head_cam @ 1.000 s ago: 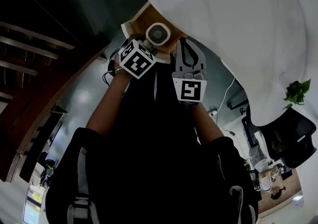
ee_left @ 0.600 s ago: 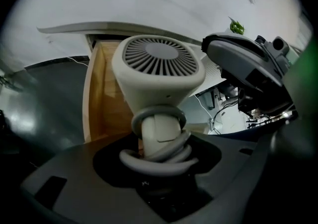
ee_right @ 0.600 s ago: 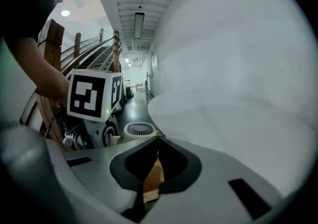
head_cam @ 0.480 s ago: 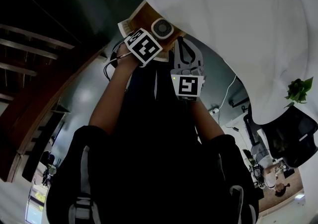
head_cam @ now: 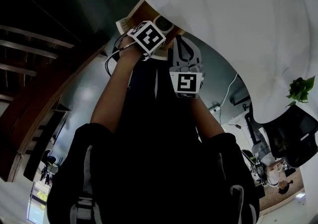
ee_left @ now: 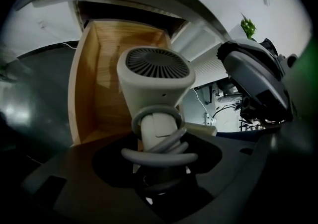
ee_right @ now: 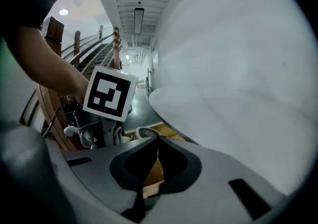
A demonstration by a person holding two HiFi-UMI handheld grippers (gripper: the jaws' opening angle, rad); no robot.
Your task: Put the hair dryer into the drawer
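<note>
A white hair dryer (ee_left: 156, 76) with a round dark grille has a grey cord wound round its handle. My left gripper (ee_left: 158, 154) is shut on that handle and points steeply down. Right below the dryer is the open wooden drawer (ee_left: 97, 84). In the head view the left gripper (head_cam: 147, 37) covers most of the hair dryer (head_cam: 163, 21) at the drawer (head_cam: 130, 17). My right gripper (head_cam: 185, 51) hangs just beside it with its jaws together and nothing between them. From the right gripper (ee_right: 158, 141) view, the dryer's grille (ee_right: 144, 131) shows above the drawer (ee_right: 155, 167).
The white tabletop (head_cam: 238, 24) overhangs the drawer and fills the right side (ee_right: 238, 69). A dark floor and a wooden staircase (head_cam: 44, 104) lie to the left. A potted plant (head_cam: 298, 89) and a black chair (head_cam: 290, 138) stand far right.
Both grippers have sunk toward the drawer. The left one has tipped further down, and the hair dryer has slid mostly behind its marker cube in the head view.
</note>
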